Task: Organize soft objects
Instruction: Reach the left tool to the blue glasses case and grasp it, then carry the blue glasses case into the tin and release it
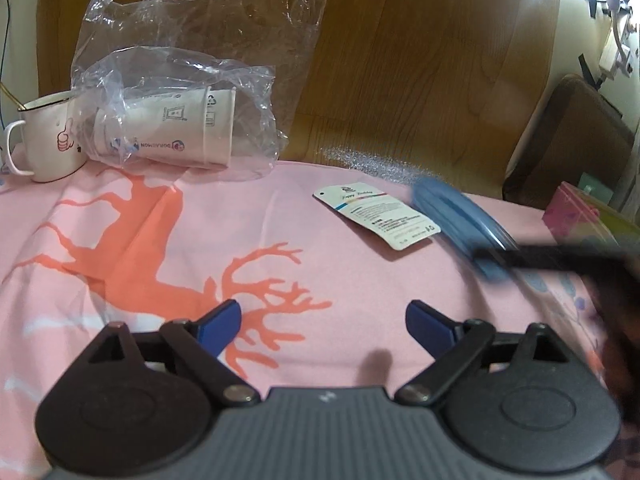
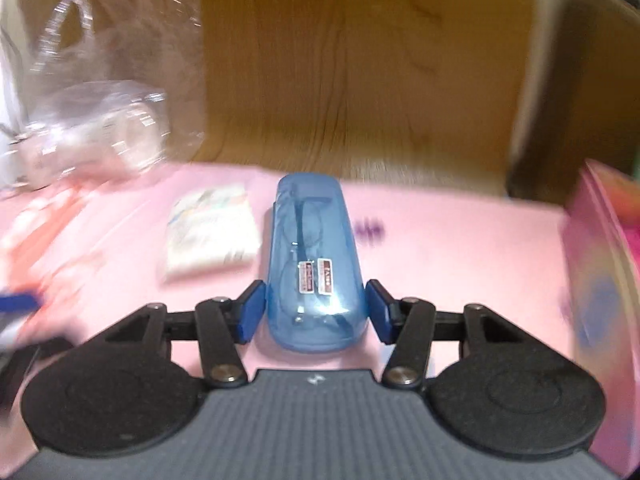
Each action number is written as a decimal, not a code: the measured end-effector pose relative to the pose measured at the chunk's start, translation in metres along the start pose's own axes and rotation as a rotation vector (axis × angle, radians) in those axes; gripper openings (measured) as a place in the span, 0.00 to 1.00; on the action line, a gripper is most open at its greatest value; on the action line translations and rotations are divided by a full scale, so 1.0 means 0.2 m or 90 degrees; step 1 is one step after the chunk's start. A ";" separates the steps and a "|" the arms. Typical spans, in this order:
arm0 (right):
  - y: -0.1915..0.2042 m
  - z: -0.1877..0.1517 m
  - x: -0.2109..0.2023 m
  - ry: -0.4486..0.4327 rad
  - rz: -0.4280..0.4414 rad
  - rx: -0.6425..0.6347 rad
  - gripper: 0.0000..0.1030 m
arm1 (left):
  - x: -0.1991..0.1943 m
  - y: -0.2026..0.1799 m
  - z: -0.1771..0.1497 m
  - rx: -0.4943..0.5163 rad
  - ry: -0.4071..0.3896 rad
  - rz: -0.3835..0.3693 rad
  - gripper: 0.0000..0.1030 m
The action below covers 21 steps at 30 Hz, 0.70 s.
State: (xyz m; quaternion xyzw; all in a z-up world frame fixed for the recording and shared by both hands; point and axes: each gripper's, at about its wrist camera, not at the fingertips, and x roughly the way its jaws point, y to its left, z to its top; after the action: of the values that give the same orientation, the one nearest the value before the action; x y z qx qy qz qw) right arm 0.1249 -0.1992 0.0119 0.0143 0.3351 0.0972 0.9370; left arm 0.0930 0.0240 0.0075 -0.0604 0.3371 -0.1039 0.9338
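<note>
Translucent blue plastic glasses case point(image 2: 316, 264) lies on the pink cloth-covered bench point(image 2: 440, 264), between the right tongs point(image 2: 316, 312); pads straddle its near end, contact unclear through blur. White paper tag point(image 2: 212, 236) just left. Left tongs point(image 1: 324, 324) spread wide, empty. Clear plastic bag point(image 1: 180, 92) with paper cups far left, untouched. Sorting looks barely begun.

Glasses case point(image 2: 316, 264) lies right of the paper tag point(image 2: 212, 236), plastic bag point(image 1: 176, 120) behind.
</note>
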 end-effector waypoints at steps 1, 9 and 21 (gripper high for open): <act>-0.01 -0.07 -0.10 -0.002 0.011 0.010 0.55 | -0.01 0.00 0.00 -0.001 -0.002 -0.008 0.90; -0.15 -0.65 -0.77 -0.045 0.076 0.127 0.55 | -0.12 -0.19 -0.08 0.041 0.069 -0.130 0.90; -0.24 -0.87 -0.92 -0.139 0.146 0.268 0.55 | -0.25 -0.78 -0.19 0.044 0.190 -0.318 0.55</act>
State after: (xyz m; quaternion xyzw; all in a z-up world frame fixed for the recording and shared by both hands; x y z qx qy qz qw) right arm -0.1155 -0.2878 -0.0119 0.2570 0.2414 0.1286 0.9269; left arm 0.0078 -0.1166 0.0377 -0.0941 0.4415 -0.3497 0.8209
